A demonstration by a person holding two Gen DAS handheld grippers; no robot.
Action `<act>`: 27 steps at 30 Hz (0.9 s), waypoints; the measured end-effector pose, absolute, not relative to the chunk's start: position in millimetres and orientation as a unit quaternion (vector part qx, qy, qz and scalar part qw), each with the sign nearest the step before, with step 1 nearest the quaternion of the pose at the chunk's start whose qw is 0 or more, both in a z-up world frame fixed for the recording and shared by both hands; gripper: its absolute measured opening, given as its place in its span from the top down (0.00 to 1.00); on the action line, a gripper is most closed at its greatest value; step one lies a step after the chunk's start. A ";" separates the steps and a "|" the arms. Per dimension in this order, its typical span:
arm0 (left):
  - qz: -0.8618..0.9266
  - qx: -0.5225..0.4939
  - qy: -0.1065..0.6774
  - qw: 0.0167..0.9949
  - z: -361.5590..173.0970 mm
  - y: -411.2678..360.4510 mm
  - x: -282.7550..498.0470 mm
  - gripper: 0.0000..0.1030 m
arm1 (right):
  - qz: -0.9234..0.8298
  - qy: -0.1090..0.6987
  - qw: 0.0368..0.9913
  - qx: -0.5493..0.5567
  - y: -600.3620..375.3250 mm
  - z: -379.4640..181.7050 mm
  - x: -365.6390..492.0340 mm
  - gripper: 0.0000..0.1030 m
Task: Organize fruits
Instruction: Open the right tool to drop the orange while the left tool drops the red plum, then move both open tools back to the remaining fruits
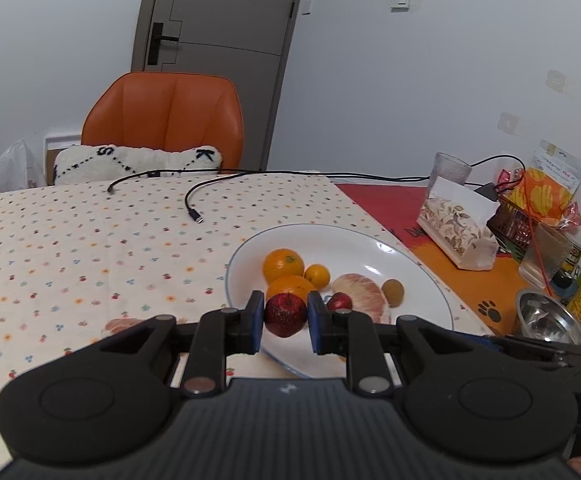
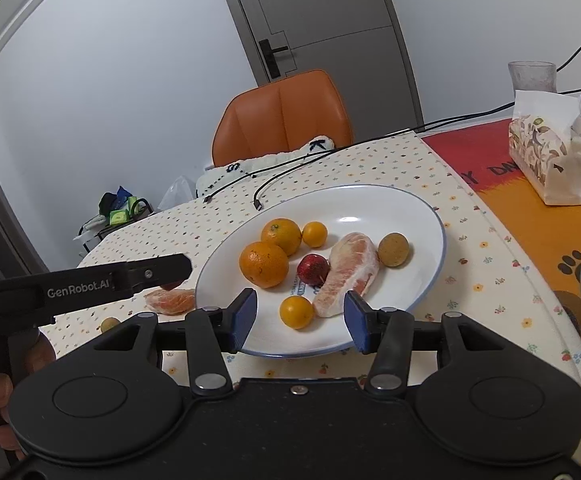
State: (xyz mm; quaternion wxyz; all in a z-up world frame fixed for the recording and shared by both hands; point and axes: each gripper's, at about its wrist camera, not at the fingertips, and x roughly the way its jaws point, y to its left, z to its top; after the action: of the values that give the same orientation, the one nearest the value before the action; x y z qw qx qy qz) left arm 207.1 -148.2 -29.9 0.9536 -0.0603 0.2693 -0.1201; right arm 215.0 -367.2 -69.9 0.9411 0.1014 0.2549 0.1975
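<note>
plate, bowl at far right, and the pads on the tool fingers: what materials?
Plate: likely glazed ceramic, white with a thin blue rim line and bright glare spots. Bowl: looks like stainless steel, with a mirror-like grey interior. Finger pads on the right tool: matte blue, probably rubber or foam; the look leaves that open.

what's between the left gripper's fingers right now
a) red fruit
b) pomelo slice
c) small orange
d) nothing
a: in the left wrist view the left gripper has its blue fingers pressed on either side of a dark red fruit, held above the near rim of the plate.
</note>
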 end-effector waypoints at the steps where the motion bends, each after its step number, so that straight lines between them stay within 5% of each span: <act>1: -0.121 -0.060 0.269 0.954 -29.7 -149.3 207.6 0.79 | 0.197 0.255 0.941 0.103 -367.9 -70.4 215.3 0.52; 14: -0.099 -0.066 0.272 0.955 -30.2 -132.7 202.3 0.75 | 0.199 0.255 0.941 0.104 -368.5 -71.1 213.1 0.52; 27: -0.056 -0.070 0.277 0.957 -33.0 -95.2 186.6 0.49 | 0.215 0.256 0.937 0.098 -352.6 -70.5 209.6 0.50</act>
State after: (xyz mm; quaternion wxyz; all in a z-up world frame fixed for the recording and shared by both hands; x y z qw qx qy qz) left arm 186.6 -95.2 -33.0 0.9569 -0.0695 0.2766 -0.0558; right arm 209.6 -352.6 -70.5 0.9374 0.0983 0.2560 0.2148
